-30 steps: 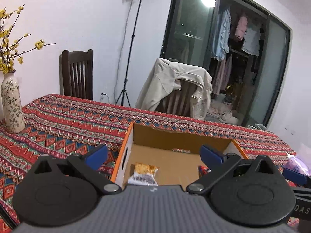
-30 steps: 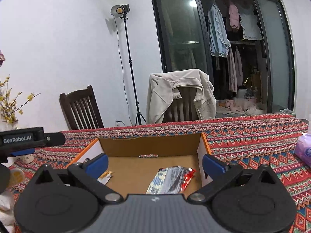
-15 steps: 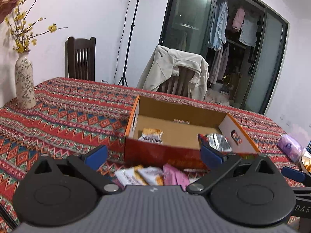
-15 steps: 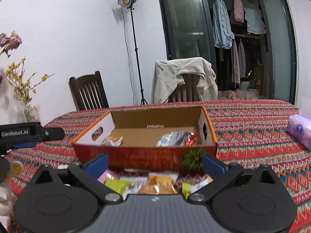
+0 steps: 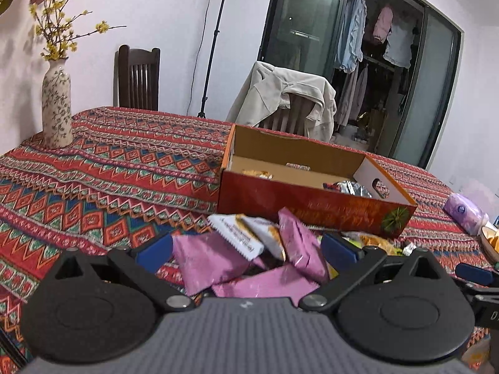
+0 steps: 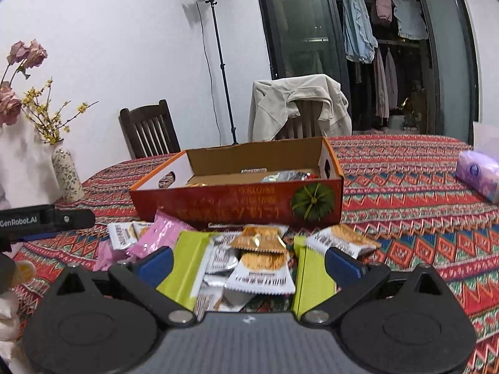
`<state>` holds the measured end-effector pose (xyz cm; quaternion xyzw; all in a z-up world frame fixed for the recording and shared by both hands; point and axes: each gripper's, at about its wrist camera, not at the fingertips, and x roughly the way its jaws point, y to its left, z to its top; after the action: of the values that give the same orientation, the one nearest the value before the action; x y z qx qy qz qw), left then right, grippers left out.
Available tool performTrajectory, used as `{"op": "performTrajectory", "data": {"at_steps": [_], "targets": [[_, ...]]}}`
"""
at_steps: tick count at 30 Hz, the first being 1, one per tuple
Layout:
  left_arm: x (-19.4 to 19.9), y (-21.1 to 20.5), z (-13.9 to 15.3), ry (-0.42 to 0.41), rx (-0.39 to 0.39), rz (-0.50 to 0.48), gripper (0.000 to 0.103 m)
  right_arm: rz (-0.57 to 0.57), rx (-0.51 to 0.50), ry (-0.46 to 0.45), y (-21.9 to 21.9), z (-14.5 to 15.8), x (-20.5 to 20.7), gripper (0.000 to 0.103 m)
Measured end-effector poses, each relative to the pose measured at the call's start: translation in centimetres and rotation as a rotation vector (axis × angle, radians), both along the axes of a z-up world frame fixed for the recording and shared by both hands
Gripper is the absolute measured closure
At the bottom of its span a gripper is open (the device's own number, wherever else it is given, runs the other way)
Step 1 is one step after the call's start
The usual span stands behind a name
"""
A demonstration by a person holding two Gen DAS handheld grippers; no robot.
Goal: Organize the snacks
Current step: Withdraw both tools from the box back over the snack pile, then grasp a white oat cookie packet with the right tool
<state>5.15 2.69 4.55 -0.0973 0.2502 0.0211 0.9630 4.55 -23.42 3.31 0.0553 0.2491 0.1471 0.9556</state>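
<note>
Two grippers hang over a heap of snack packets on the patterned tablecloth (image 5: 103, 168), and neither has anything between its fingers. The left gripper (image 5: 246, 251) stands with its blue fingers spread wide on either side of the pink packets (image 5: 212, 261), with a white and orange packet (image 5: 240, 233) lying across them. The right gripper (image 6: 248, 260) is spread just as wide over its own part of the heap: lime green packets (image 6: 187, 265), a white packet with a biscuit picture (image 6: 262, 269) and a small orange one (image 6: 259, 240) on top. Just beyond the heap sits the open cardboard box (image 6: 237, 205), its red front wall nearly touching the nearest packets. Only a little is inside it, a silver foil bag (image 6: 288, 176) toward the right end and a yellowish packet (image 5: 257, 173) toward the left, so by my reckoning the sorting has barely begun and most of the pile is yet to go in. This looks like the reach for a fresh pick. Each gripper would need to come down onto a single packet, close on its edge, then lift it over the front wall. The packets overlap loosely, so a careless pinch could catch two at once.
</note>
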Motion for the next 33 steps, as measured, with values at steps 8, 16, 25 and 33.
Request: {"op": "performTrajectory", "data": {"at_steps": [8, 16, 25, 33], "targets": [[-2.4, 0.0, -1.1, -0.015, 0.024, -0.009, 0.000, 0.005, -0.021, 0.014, -0.4, -1.1, -1.4, 0.000], [-3.0, -0.1, -2.0, -0.020, 0.038, -0.017, 0.000, 0.009, -0.042, 0.021, -0.7, -2.0, -2.0, 0.000], [-2.4, 0.6, -3.0, 0.001, 0.020, -0.003, 0.000, -0.003, -0.073, 0.028, -0.8, -2.3, -1.7, 0.000], [-2.0, 1.1, -3.2, 0.005, 0.012, 0.003, 0.000, -0.010, -0.084, 0.027, -0.4, -2.3, -1.0, 0.000]]}}
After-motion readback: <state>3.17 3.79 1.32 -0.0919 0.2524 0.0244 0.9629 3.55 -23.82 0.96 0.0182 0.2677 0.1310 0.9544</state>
